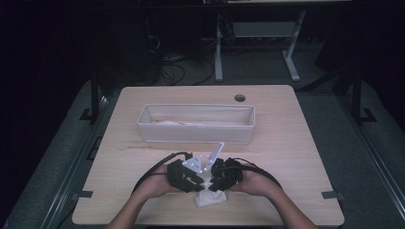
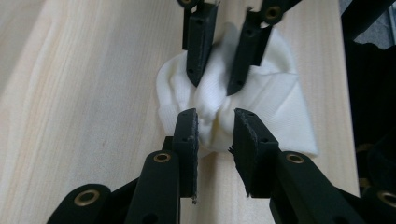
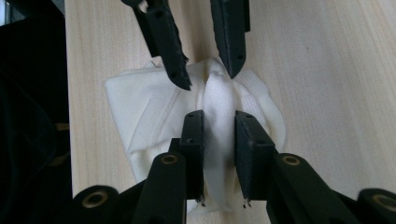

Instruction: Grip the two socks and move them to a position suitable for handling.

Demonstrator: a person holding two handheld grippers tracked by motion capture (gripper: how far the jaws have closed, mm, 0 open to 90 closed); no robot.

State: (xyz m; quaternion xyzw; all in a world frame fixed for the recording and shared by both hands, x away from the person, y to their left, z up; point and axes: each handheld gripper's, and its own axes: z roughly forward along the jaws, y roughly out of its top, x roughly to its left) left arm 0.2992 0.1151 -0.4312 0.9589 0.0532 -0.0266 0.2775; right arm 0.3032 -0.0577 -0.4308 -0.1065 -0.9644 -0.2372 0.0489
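A white knitted cloth [image 1: 210, 199] lies bunched near the table's front edge. Both grippers meet over it, tips facing each other. My left gripper [image 2: 215, 127] has a raised fold of the cloth [image 2: 275, 107] between its jaw tips, pinched into a ridge. My right gripper [image 3: 219, 133] is shut on the same ridge of the cloth [image 3: 140, 107] from the opposite side. In the high view the left gripper [image 1: 197, 182] and right gripper [image 1: 216, 184] nearly touch above the cloth, each held by a hand. The far jaws in each gripper view belong to the other gripper.
A long white fabric bin [image 1: 196, 136] stands across the middle of the wooden table [image 1: 296, 157], behind the grippers. A round cable hole [image 1: 239, 98] sits near the far edge. The table's front edge runs just below the cloth.
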